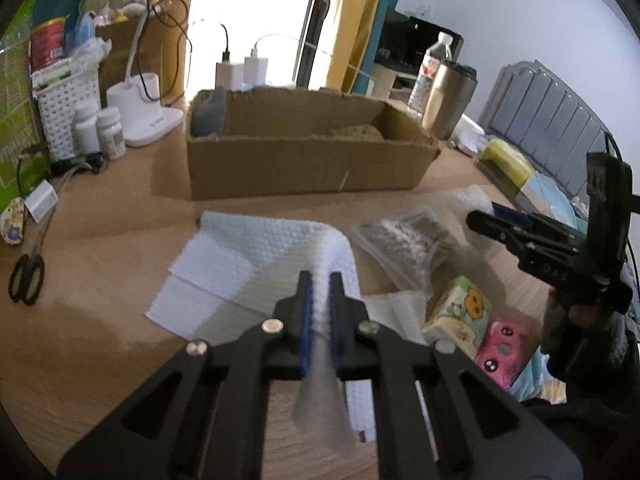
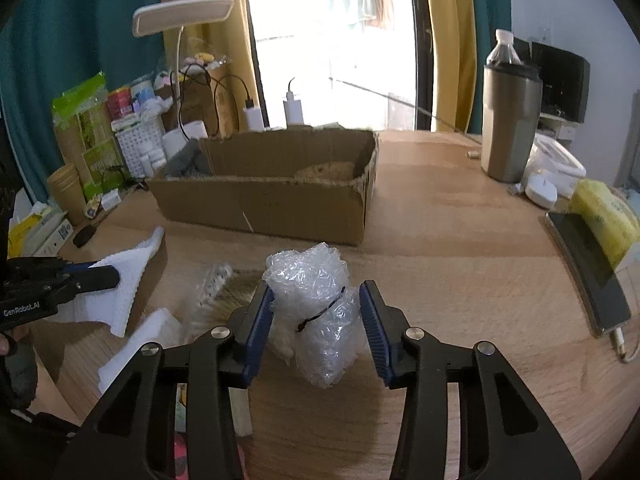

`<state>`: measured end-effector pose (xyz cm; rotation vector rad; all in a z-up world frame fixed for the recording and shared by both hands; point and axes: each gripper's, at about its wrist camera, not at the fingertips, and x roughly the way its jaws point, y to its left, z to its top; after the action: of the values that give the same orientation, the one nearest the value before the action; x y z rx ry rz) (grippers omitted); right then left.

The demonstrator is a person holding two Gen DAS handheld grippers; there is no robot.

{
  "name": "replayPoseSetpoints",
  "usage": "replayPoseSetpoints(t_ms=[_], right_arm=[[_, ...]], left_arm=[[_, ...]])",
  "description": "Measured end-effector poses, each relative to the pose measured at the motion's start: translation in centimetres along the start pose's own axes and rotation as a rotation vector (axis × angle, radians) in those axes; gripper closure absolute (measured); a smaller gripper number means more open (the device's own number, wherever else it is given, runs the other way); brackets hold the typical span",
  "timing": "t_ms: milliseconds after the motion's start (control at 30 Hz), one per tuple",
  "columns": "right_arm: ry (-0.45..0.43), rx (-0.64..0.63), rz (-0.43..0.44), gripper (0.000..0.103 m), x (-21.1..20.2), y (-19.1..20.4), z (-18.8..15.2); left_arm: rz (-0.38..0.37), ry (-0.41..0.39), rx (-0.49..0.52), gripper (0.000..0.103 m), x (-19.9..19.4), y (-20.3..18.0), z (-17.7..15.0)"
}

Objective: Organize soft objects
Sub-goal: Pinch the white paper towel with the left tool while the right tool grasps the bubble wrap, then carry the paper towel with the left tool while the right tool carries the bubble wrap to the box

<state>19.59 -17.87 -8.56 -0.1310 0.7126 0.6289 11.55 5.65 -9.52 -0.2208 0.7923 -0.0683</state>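
My left gripper (image 1: 320, 278) is shut on a white textured cloth (image 1: 248, 256) and lifts one corner off the wooden table; it also shows in the right wrist view (image 2: 108, 276). My right gripper (image 2: 316, 294) is open, its jaws on either side of a tied bundle of clear bubble wrap (image 2: 320, 308) that rests on the table. An open cardboard box (image 1: 304, 148) stands at the back, with a grey soft item (image 1: 210, 114) at its left end and a tan one (image 2: 328, 170) at its right end.
A clear bag of grey stuff (image 1: 408, 240), a tissue pack (image 1: 456, 312) and a pink item (image 1: 502, 350) lie right of the cloth. Scissors (image 1: 26, 280), bottles (image 1: 98, 130) and a lamp base (image 1: 140, 114) stand left. A steel tumbler (image 2: 510, 120) and phone (image 2: 588, 268) are right.
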Motion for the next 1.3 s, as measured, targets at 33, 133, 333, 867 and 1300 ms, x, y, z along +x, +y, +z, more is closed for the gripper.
replayPoseSetpoints(t_ms=[33,133,333,867,1300], right_arm=[[-0.007,0.0,-0.001,0.057,-0.1,0.0,0.2],[-0.022,-0.001,-0.001,0.057,-0.4,0.0,0.9],[-0.058,-0.012,0.002,0.057,-1.0,0.2,2.1],[-0.136,-0.042,0.018,0.057,-2.4,0.7,4.8],[-0.172,-0.049,0.038,0.057,-2.3,0.6,6.4]], left_arm=[[-0.001,-0.011,-0.002,0.096,-0.3,0.1,0.3],[-0.003,-0.043,-0.001,0.096,-1.1,0.1,1.1],[-0.01,-0.1,0.012,0.096,-2.5,0.1,2.7],[-0.011,-0.211,0.036,0.096,-5.5,-0.6,6.3],[0.003,-0.297,0.057,0.096,-7.2,-0.7,9.5]])
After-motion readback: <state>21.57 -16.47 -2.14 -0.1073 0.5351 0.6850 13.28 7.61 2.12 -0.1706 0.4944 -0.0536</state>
